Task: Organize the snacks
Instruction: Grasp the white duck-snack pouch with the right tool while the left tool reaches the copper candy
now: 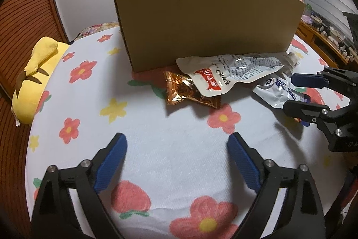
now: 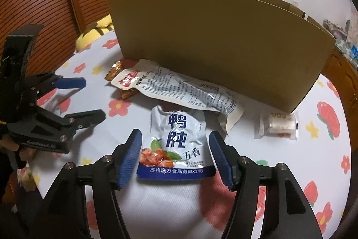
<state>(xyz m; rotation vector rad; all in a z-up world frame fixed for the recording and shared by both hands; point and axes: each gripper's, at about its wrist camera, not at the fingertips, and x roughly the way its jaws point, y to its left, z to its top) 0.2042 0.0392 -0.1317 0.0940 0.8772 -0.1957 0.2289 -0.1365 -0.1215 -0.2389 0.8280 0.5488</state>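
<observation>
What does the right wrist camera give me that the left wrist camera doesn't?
Right wrist only: the small clear-wrapped sweet in full by the box corner, and the white-and-blue pouch lying between the right gripper's open fingers, untouched.
Left wrist only: the yellow plush in full at the cloth's edge, and the left gripper open over bare floral cloth.
Both: the cardboard box, the long white packet overlapping the orange foil packet.

Snack packets (image 2: pixel 176 138) lie before the cardboard box (image 2: pixel 214 46).
</observation>
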